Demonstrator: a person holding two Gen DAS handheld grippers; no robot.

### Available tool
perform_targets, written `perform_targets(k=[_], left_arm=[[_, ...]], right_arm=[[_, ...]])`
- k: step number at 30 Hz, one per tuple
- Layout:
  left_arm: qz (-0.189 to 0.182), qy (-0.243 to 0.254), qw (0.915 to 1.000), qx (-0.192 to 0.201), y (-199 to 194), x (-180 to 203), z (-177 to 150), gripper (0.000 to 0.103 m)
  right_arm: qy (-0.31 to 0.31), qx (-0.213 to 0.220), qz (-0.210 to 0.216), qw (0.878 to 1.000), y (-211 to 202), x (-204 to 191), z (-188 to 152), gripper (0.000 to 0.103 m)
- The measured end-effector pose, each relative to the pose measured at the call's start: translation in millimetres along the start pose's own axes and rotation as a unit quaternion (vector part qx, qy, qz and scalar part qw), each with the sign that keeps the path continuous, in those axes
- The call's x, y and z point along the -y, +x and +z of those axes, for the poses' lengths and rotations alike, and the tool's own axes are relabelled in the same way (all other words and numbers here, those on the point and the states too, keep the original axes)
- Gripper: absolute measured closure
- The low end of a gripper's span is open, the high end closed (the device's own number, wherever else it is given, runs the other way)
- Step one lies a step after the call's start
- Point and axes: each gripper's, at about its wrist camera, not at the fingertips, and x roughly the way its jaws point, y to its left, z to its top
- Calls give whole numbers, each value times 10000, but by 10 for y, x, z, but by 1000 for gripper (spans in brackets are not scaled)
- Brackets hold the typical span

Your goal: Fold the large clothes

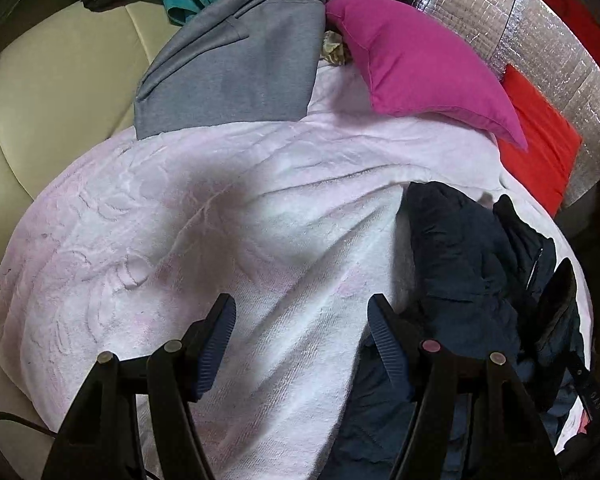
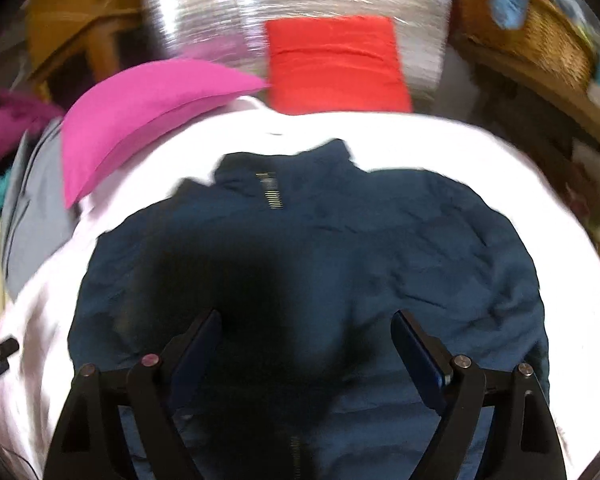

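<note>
A dark navy jacket [image 2: 340, 248] lies spread on a pale pink towel [image 2: 440, 144], collar toward the far side. My right gripper [image 2: 306, 320] is open and empty, hovering above the jacket's middle. In the left wrist view the jacket [image 1: 460, 264] lies bunched at the right on the same towel [image 1: 204, 232]. My left gripper [image 1: 302, 304] is open and empty over the towel, just left of the jacket's edge. The right gripper shows as a black shape [image 1: 560, 312] at the far right of that view.
A folded grey garment [image 1: 240, 64] lies at the towel's far edge beside a magenta cushion [image 1: 416, 64] and a red cushion [image 1: 540, 140]. A silver foil panel [image 1: 540, 32] stands behind them. A cream sofa surface [image 1: 60, 92] lies left. A wicker basket [image 2: 540, 44] sits far right.
</note>
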Motion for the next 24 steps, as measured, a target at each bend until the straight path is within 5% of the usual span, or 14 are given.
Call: perform_targets(k=[5, 13, 24], left_arm=[[83, 159, 9998, 22, 11, 107, -19, 34], [239, 292, 9992, 96, -3, 190, -49, 34], [482, 473, 9973, 297, -51, 277, -90, 34]], right_arm=[[650, 55, 168, 9977, -89, 517, -29, 14], [876, 630, 405, 9933, -591, 788, -6, 14], [855, 956, 1572, 9792, -937, 888, -175, 14]])
